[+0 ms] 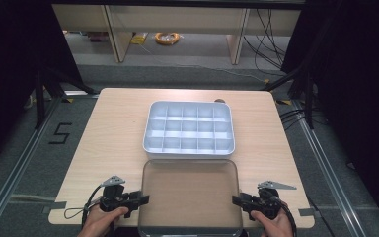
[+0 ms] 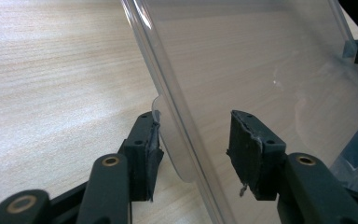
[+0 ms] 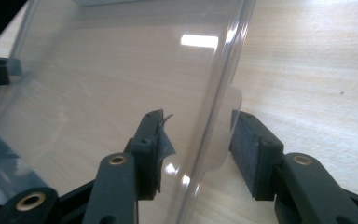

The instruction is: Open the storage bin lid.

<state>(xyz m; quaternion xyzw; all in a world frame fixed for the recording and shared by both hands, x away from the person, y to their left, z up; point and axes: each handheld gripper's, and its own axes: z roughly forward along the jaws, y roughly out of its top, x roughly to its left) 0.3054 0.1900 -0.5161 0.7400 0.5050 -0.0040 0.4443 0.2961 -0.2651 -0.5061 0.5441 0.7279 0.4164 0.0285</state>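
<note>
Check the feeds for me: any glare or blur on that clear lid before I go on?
High view: even light, the clear lid reads mainly by its rim, slightly soft. Right gripper view: a bright glare patch on the lid, with small glints near its edge. Left gripper view: no strong glare, only faint smudges on the lid; jaws sharp, far table soft.

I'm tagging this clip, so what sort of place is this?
Probably a lab or recording workspace, not a home: a bare wooden table ringed by black curtains, loose cables across the grey floor, and a "5" taped beside floor rails.
</note>
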